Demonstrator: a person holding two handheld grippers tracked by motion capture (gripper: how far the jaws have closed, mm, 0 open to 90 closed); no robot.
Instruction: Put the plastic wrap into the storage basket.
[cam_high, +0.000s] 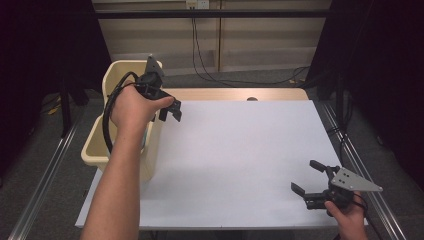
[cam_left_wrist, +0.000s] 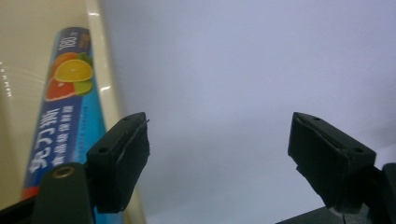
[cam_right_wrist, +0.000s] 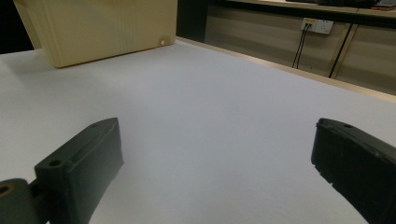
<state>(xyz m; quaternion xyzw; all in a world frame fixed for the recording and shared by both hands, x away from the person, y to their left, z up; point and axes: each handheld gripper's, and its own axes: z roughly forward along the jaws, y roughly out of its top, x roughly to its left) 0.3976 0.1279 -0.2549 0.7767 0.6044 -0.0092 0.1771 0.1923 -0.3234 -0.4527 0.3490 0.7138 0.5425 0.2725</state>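
Observation:
A cream plastic bin (cam_high: 95, 145) stands at the table's left edge. Inside it lies a long blue cling-film box (cam_left_wrist: 65, 107) printed with citrus fruit, next to the bin's rim (cam_left_wrist: 106, 70). My left gripper (cam_high: 170, 111) hangs just right of the bin's far corner, above the white table (cam_high: 240, 150), pointing down. Its jaws stand open (cam_left_wrist: 219, 126) with nothing between them. My right gripper (cam_high: 303, 176) rests low near the table's front right corner, open and empty (cam_right_wrist: 215, 128), facing the bin (cam_right_wrist: 102, 28) across the table.
Bare white tabletop lies between the two grippers. A wooden strip (cam_high: 235, 94) runs along the table's far edge. Beyond it, cables (cam_high: 200, 50) hang down a panelled wall. Metal rails (cam_high: 45, 175) flank the table on both sides.

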